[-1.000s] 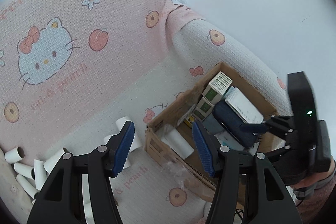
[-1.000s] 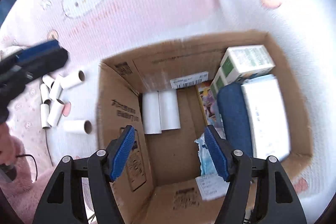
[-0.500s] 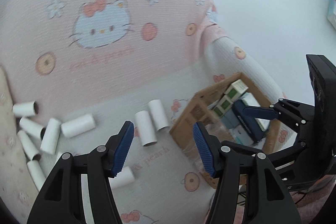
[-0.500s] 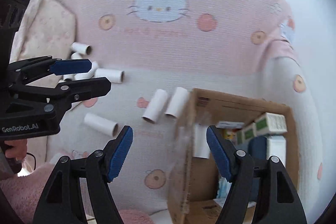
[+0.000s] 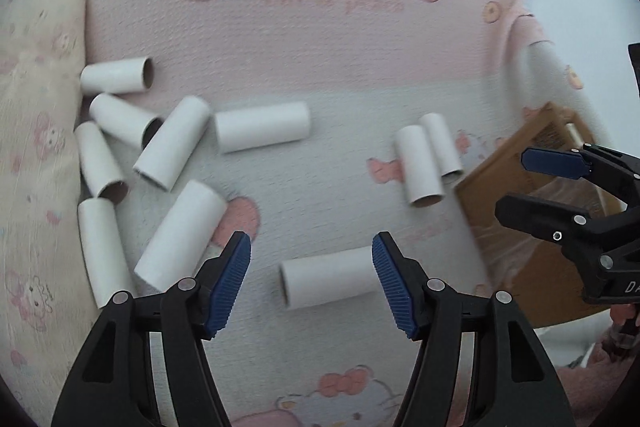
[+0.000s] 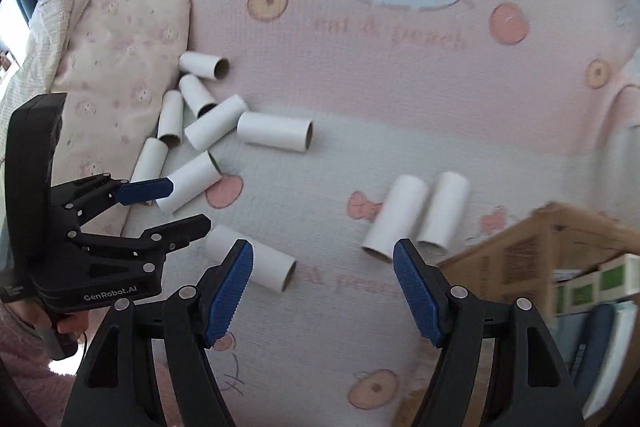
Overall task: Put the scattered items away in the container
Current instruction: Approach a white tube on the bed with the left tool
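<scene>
A pink cartoon-cat blanket (image 5: 320, 39) covered the bed. I had both grippers over it. The left gripper (image 5: 311, 281) was opening its jaws, with 1 tube (image 5: 328, 281) lying between them, untouched. The right gripper (image 6: 323, 285) stood spread wide and empty, near 2 tubes (image 6: 416, 217) beside the box (image 6: 520, 251). More tubes (image 5: 160, 147) lay by the pillow (image 5: 36, 107). They looked light, hollow and easily crushed; I judged a gentle squeeze across the middle best.

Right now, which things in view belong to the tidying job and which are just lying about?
Job:
- scattered paper tubes
- cardboard box
- left hand-held gripper, opening, empty
- right hand-held gripper, open, empty

Lying about:
- cartoon-cat blanket
- floral pillow
</scene>
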`<action>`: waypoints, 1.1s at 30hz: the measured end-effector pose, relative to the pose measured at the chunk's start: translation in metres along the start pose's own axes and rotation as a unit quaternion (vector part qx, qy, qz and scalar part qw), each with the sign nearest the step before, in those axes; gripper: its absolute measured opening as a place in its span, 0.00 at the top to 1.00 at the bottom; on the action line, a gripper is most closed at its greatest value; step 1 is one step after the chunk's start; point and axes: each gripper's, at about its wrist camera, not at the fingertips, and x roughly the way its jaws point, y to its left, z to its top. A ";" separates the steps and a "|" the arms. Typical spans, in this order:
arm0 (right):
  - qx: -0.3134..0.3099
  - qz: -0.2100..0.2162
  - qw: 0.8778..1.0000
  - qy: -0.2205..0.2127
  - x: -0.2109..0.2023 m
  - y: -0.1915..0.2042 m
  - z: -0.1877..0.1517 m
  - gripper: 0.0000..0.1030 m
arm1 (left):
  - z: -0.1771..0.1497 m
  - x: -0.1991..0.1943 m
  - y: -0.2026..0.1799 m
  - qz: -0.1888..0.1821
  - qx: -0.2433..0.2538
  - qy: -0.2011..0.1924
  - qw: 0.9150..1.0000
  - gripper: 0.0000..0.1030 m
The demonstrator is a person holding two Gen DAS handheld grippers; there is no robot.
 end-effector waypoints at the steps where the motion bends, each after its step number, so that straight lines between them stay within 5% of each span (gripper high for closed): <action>1: 0.001 0.002 1.000 0.010 0.011 0.000 0.000 0.31 | -0.004 0.006 0.003 0.004 0.001 0.003 1.000 0.35; 16: 0.087 0.043 0.993 0.064 0.074 -0.020 -0.017 0.31 | -0.046 0.057 0.011 -0.048 -0.041 0.061 0.996 0.35; 21: 0.078 0.039 0.994 0.072 0.084 -0.016 -0.022 0.32 | -0.049 0.064 0.009 -0.054 -0.048 0.065 0.995 0.47; 23: 0.083 0.041 0.993 0.073 0.088 -0.016 -0.025 0.45 | -0.048 0.069 0.007 -0.046 -0.046 0.068 0.996 0.48; 24: 0.091 0.040 0.992 0.073 0.090 -0.018 -0.026 0.69 | -0.047 0.069 0.007 -0.046 -0.044 0.064 0.996 0.48; 25: 0.105 0.038 0.990 0.081 0.094 -0.021 -0.028 0.80 | -0.044 0.068 0.006 -0.043 -0.041 0.059 0.996 0.48; 33: 0.129 0.087 0.984 0.091 0.110 -0.031 -0.034 0.80 | -0.009 0.081 0.009 -0.060 -0.039 0.036 0.997 0.48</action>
